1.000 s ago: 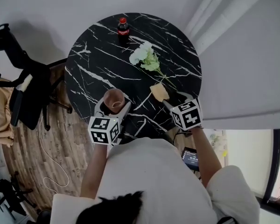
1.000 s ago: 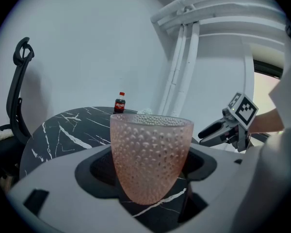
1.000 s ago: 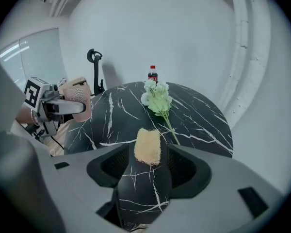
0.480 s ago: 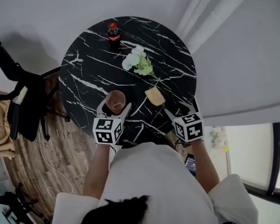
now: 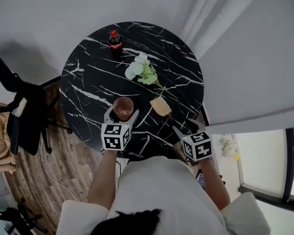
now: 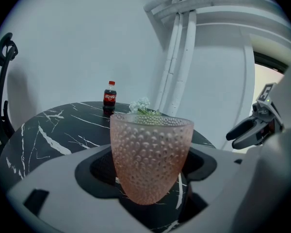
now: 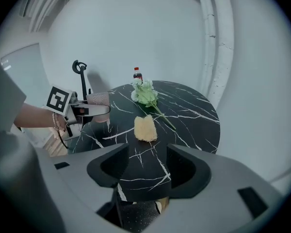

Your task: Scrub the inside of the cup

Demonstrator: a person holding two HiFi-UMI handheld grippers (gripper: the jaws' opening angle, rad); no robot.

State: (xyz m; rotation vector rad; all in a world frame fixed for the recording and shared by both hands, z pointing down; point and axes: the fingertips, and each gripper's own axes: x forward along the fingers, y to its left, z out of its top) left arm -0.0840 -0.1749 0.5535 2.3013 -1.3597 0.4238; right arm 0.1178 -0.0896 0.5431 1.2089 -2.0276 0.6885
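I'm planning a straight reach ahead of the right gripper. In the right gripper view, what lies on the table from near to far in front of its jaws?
yellow sponge → flowers → cola bottle

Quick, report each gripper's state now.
Left gripper: shut on the cup.
Right gripper: open, empty.

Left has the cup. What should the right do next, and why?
Probably move the right tongs forward to the sponge and close on it: they are open and empty, the sponge lies on the table ahead, and the left tongs grip the cup.
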